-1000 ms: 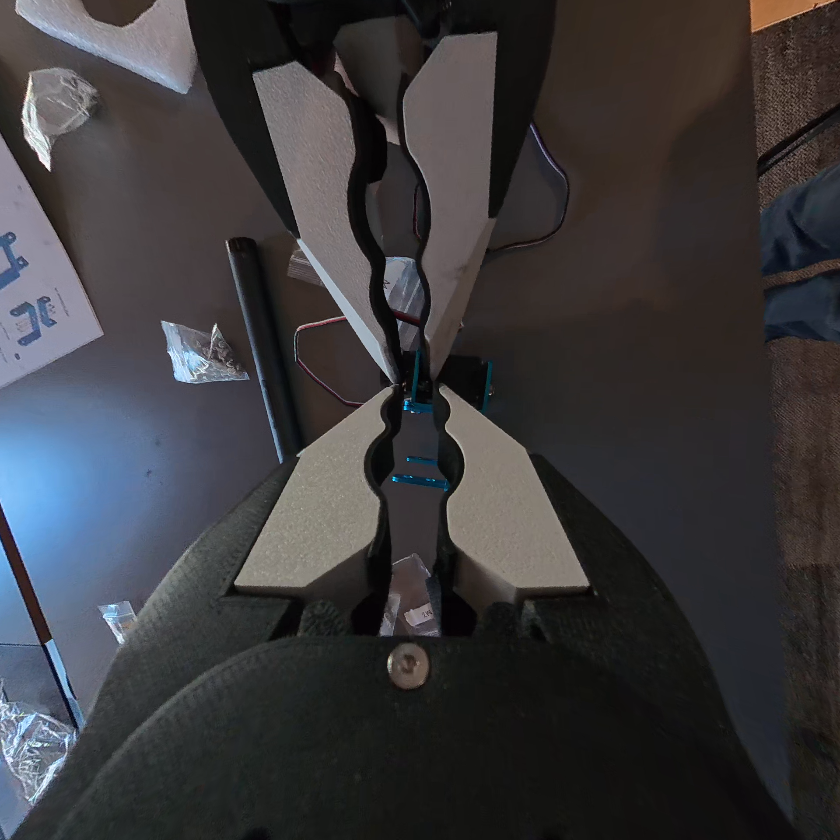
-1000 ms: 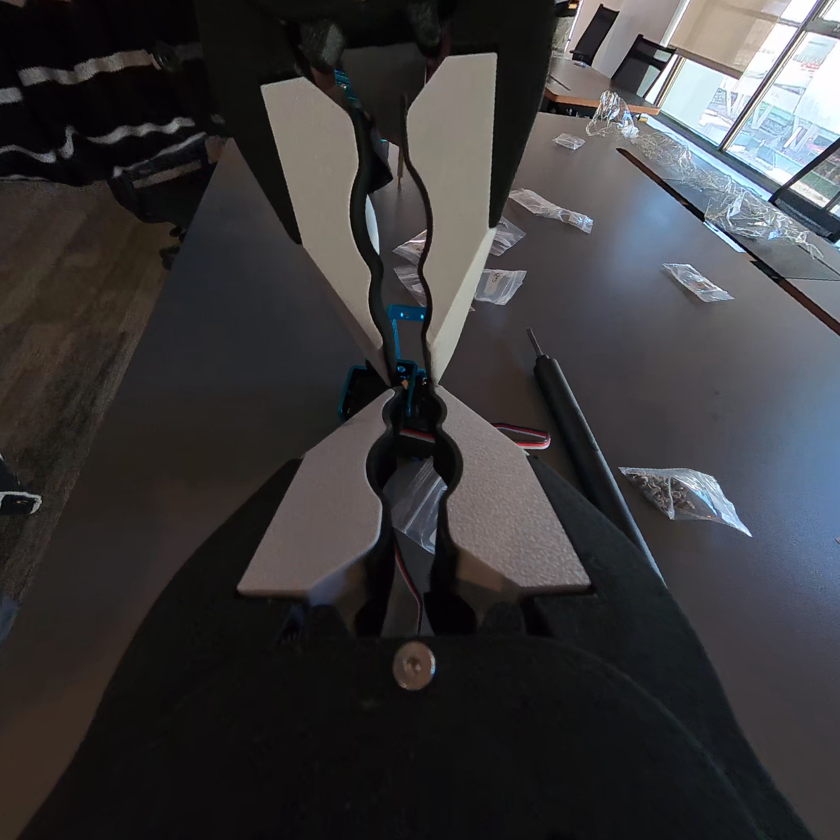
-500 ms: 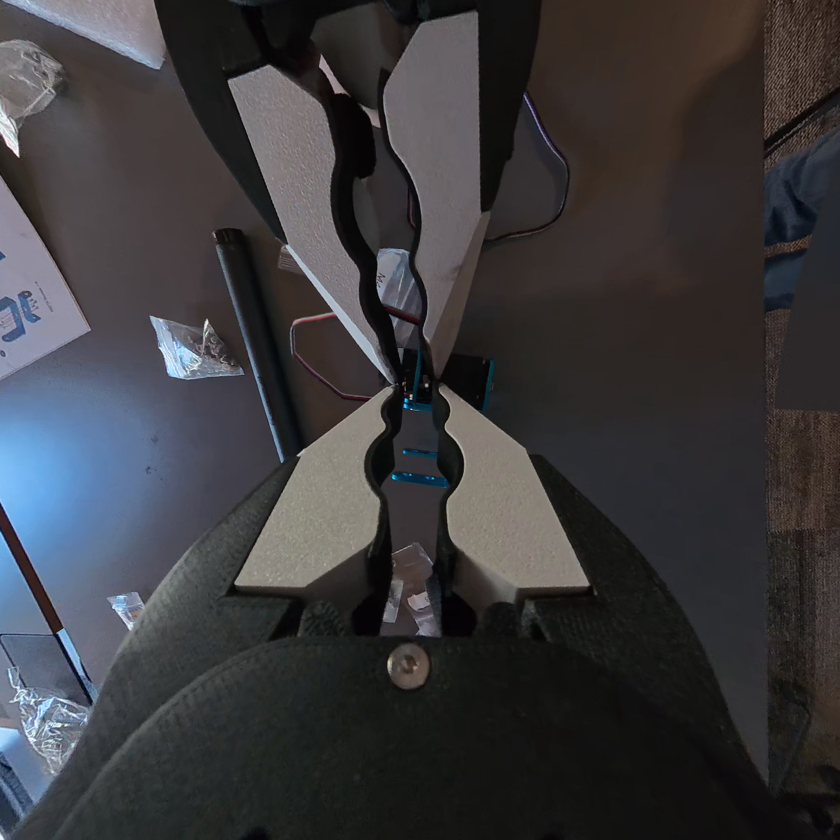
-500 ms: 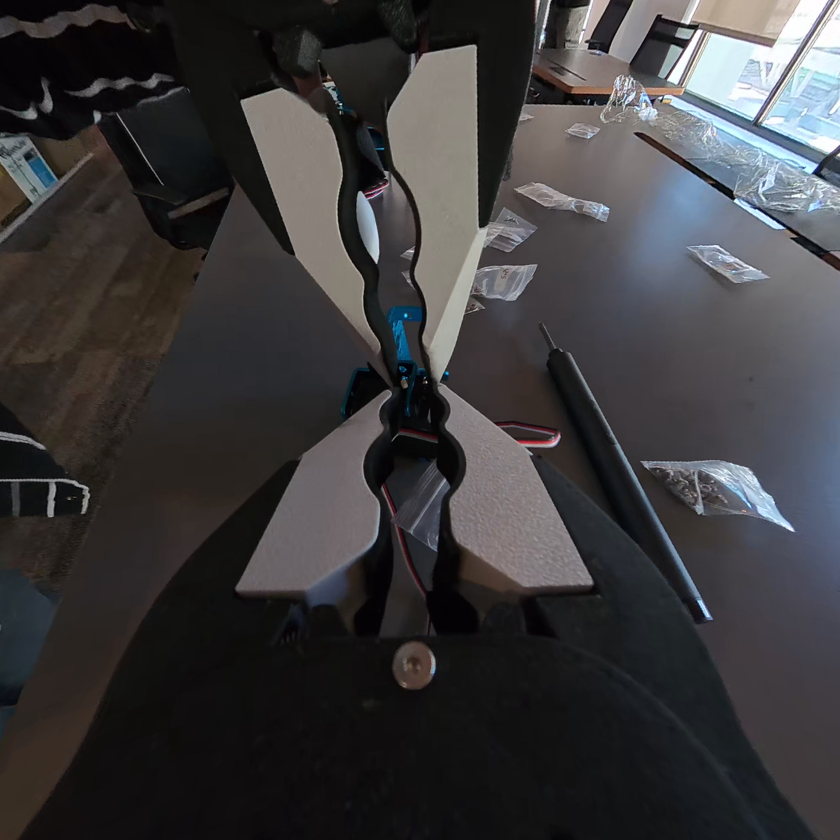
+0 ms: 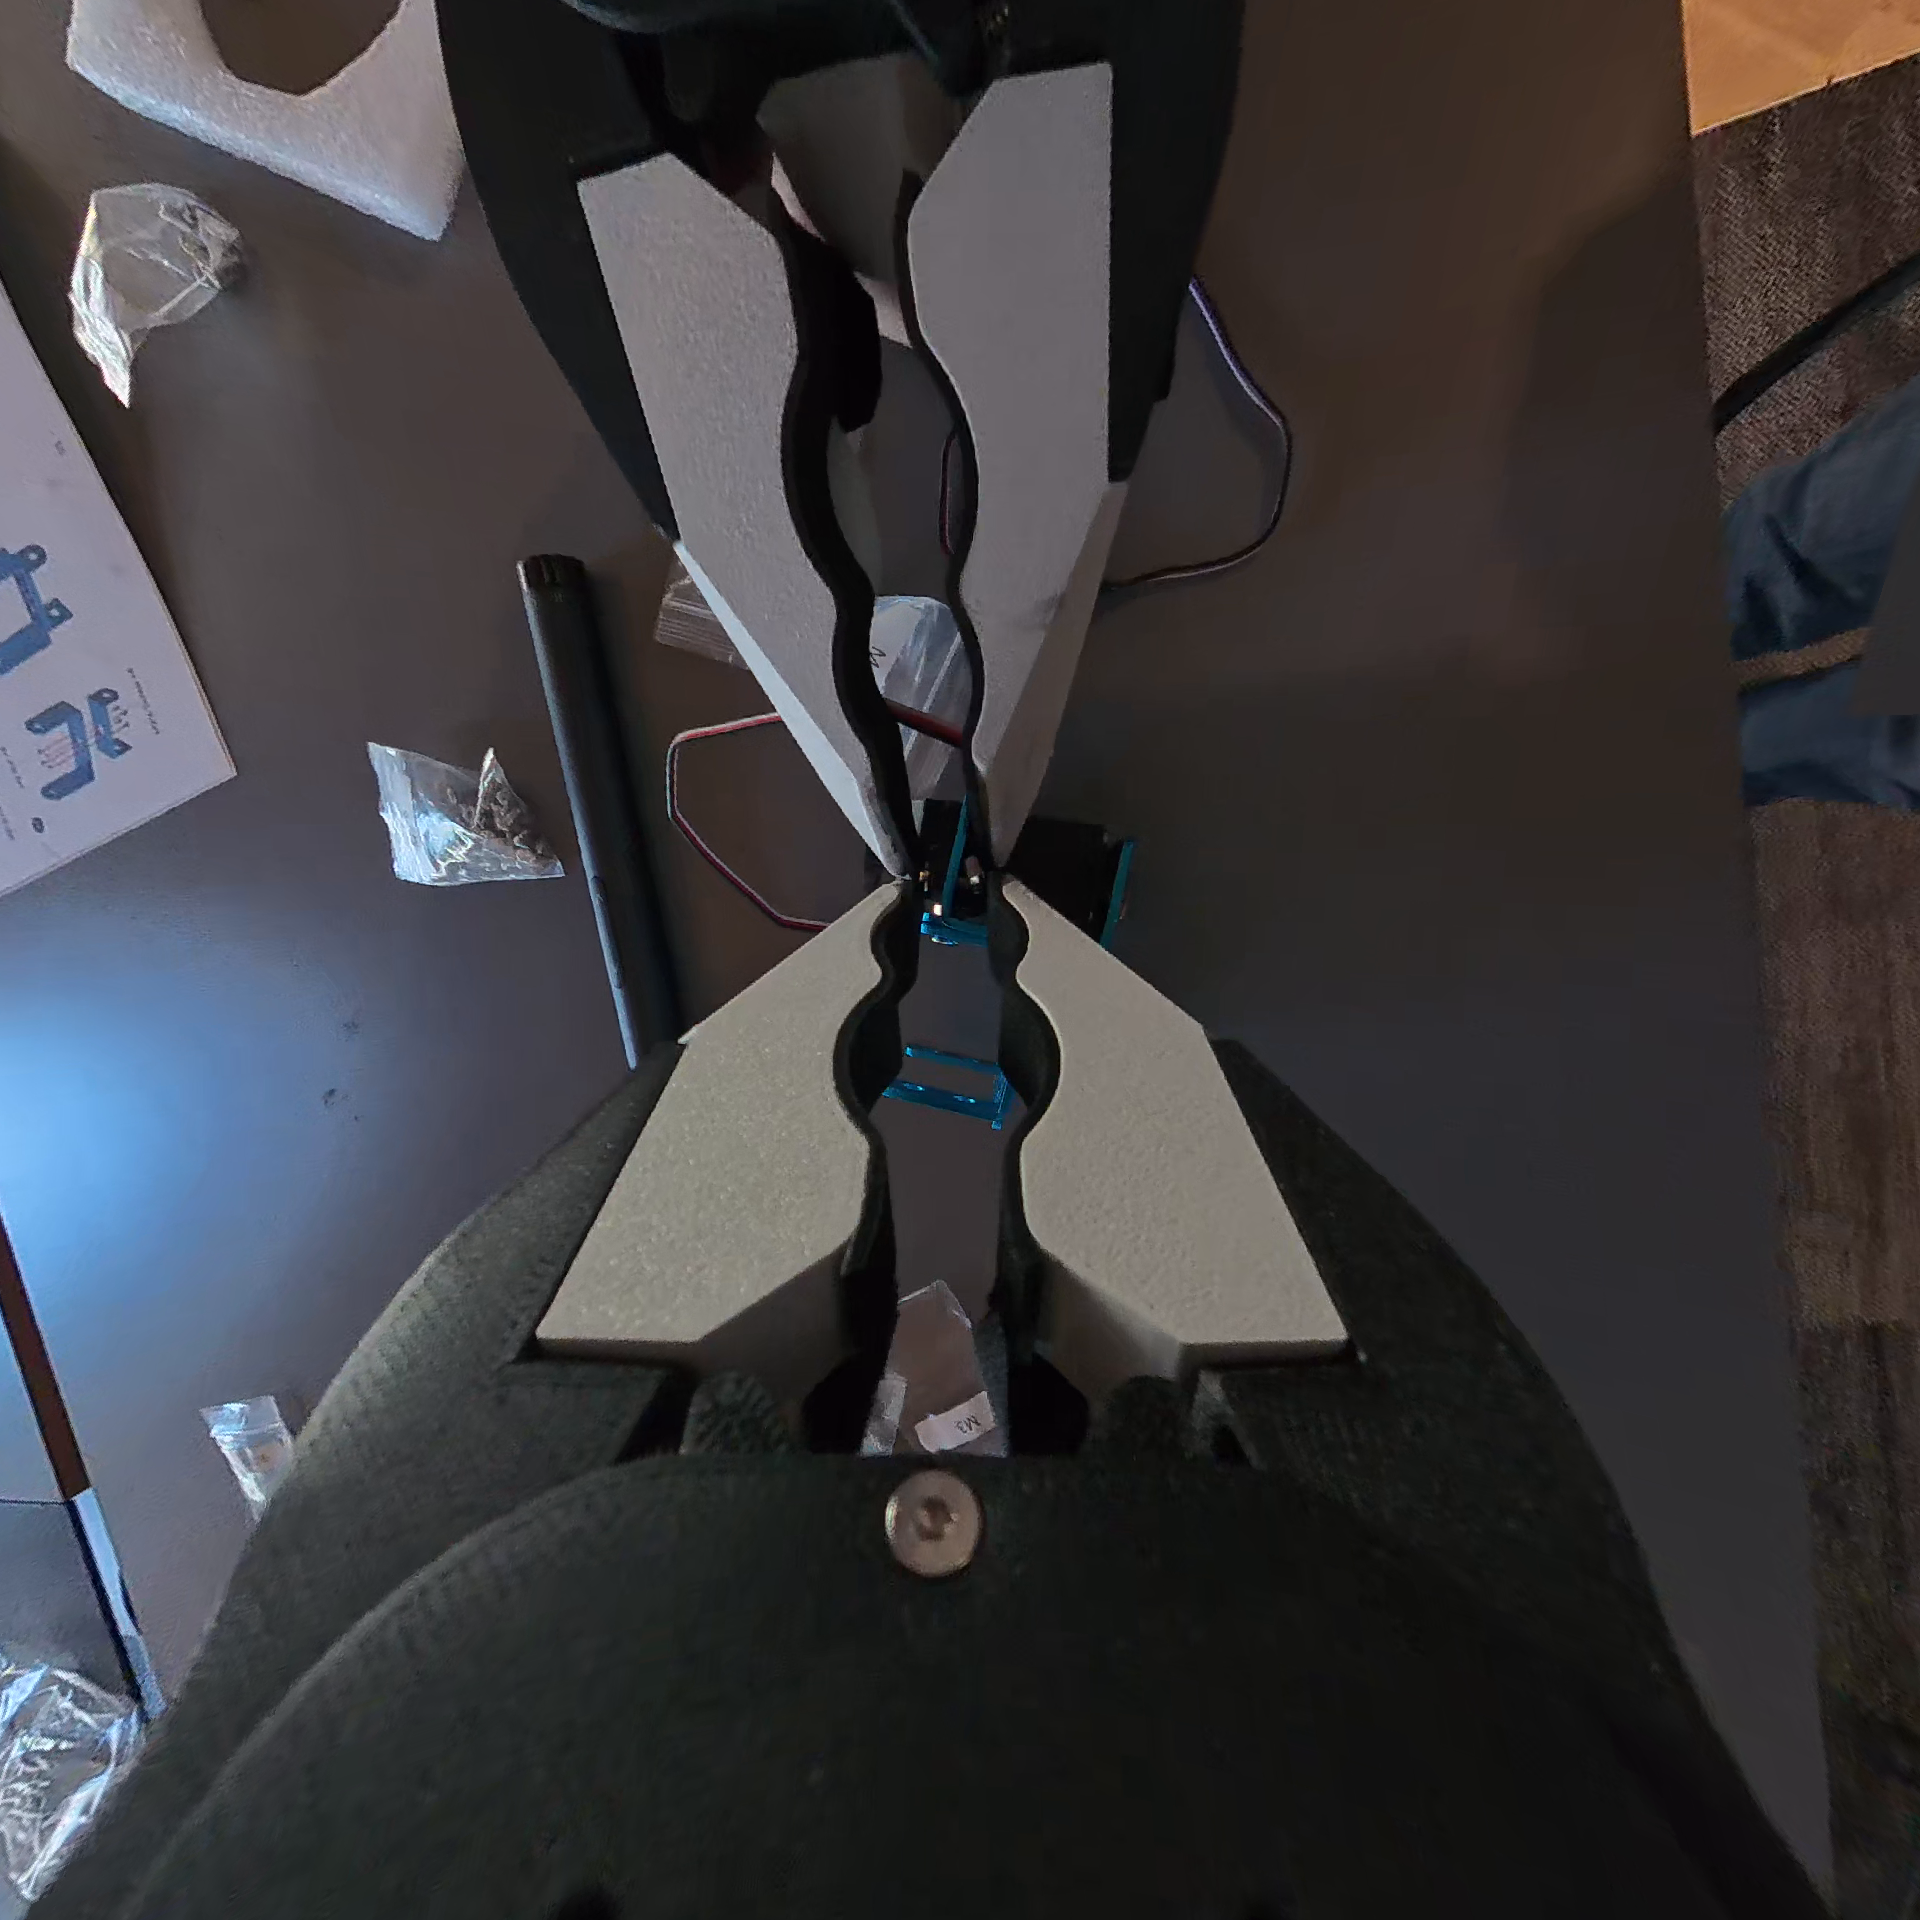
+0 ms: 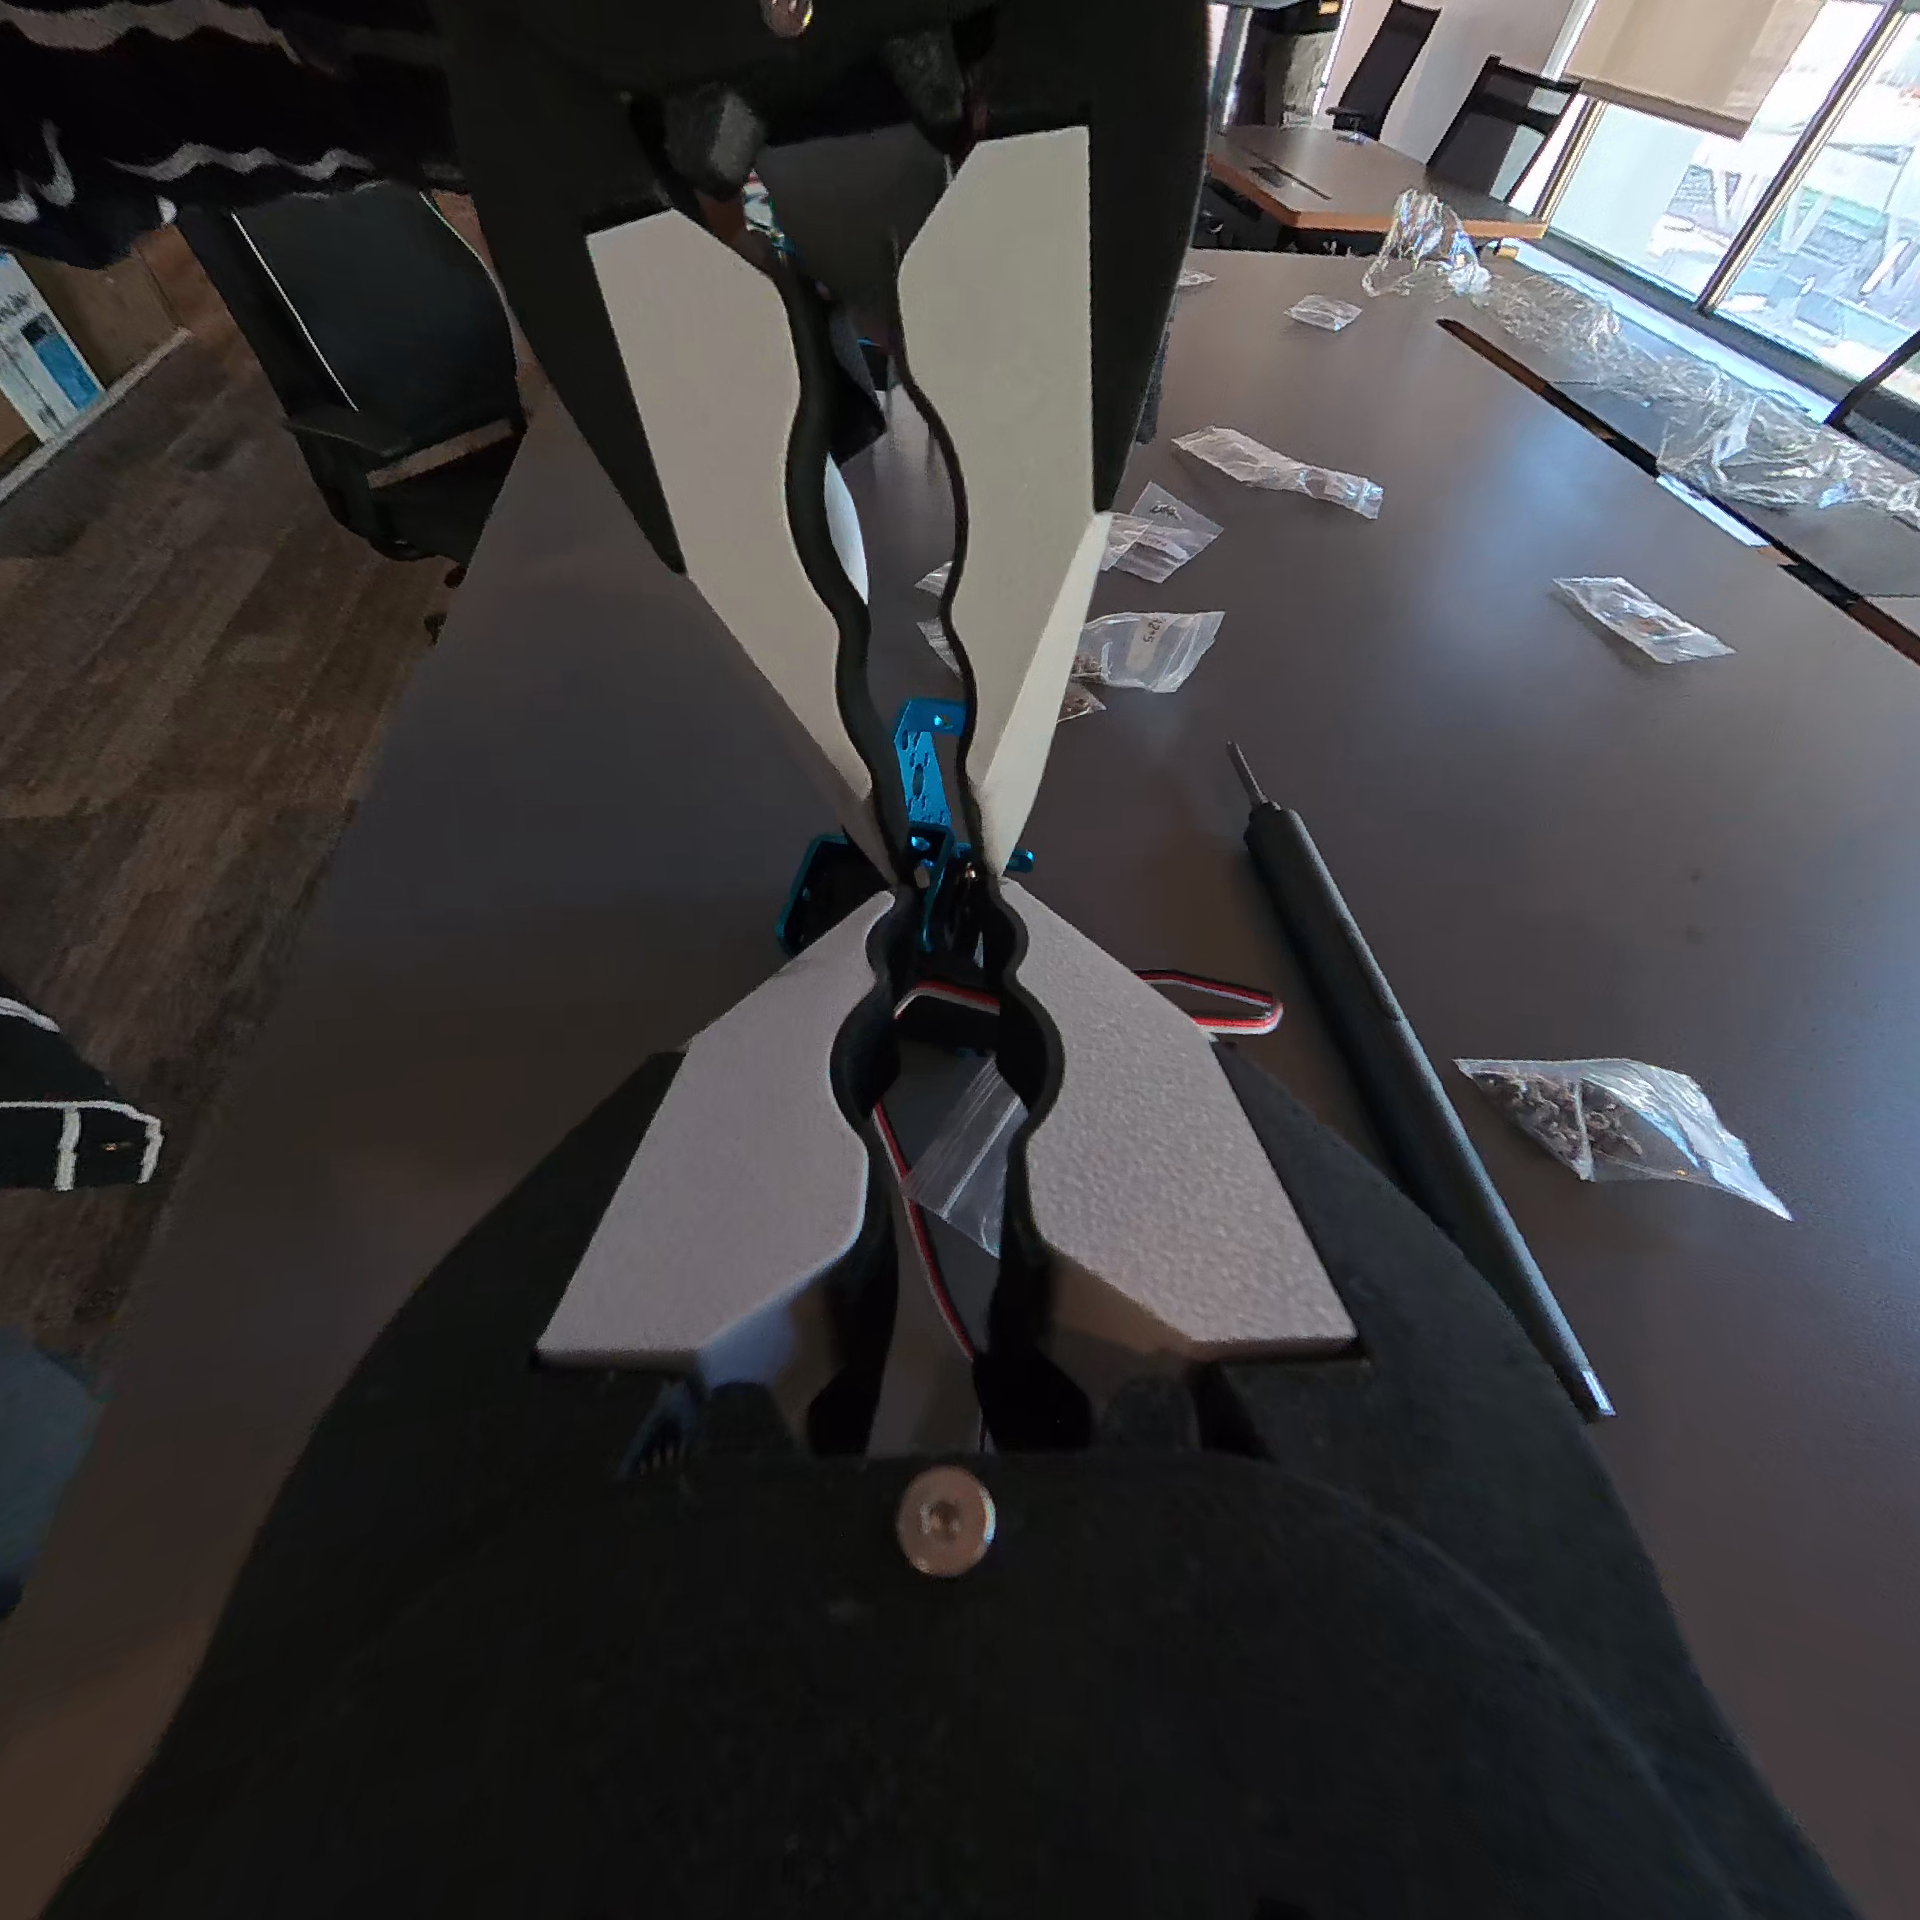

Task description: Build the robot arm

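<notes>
My two grippers meet tip to tip over a dark table [image 5: 1403, 935]. My left gripper [image 5: 951, 896] is shut on a blue metal bracket [image 5: 943, 1091], which shows between its fingers. My right gripper [image 6: 940, 902] is shut on a black servo [image 6: 940, 1003] with a red, white and black wire [image 6: 1216, 1006]. The bracket [image 6: 920, 764] and the servo are joined. In the left wrist view the right gripper [image 5: 945, 857] comes in from above. In the right wrist view the left gripper [image 6: 933, 857] does the same. The joint itself is hidden by the fingertips.
A black screwdriver [image 5: 592, 790] lies beside the parts and also shows in the right wrist view [image 6: 1382, 1049]. Small bags of screws [image 5: 457, 810] [image 6: 1600, 1122] lie scattered. A printed sheet [image 5: 73, 665] and white foam [image 5: 270, 114] lie at the left. The table edge [image 5: 1725, 935] borders carpet. Less than 4 cm separates the two grippers' tips. The black screwdriver [image 5: 592, 790] lies around 10 centimetres away from my right fingertips. It turns up in the right wrist view [image 6: 1417, 1114] as well.
Both grippers stay shut tip to tip on the joined parts. The pair has shifted slightly over the table, so the background moved a little in both views.
</notes>
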A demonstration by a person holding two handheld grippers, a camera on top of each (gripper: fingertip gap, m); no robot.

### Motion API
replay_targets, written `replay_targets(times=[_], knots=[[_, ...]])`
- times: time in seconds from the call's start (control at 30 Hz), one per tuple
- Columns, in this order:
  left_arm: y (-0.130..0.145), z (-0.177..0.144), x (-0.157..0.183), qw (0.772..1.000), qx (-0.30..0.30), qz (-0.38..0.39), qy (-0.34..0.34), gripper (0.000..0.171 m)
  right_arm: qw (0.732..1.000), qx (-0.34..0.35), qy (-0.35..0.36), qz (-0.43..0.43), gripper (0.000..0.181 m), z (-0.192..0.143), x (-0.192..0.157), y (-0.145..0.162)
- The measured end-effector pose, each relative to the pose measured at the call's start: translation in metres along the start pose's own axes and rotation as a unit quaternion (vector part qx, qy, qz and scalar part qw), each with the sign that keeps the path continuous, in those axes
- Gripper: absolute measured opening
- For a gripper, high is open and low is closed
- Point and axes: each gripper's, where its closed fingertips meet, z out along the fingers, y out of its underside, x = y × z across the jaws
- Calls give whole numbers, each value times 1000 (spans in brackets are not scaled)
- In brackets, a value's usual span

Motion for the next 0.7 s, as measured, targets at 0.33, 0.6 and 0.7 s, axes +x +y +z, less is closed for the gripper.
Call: replay_targets(times=[0.33, 0.6, 0.7], knots=[[-1, 0, 1, 1000, 25, 6, -1, 10, 990, 11, 26, -135, 12, -10, -8, -9], [-1, 0, 1, 999, 39, 9, 2, 10, 993, 3, 35, -112, 12, -6, -1, -5], [-1, 0, 1, 999, 40, 8, 3, 10, 996, 4, 28, -90, 16, -4, 0, -4]])
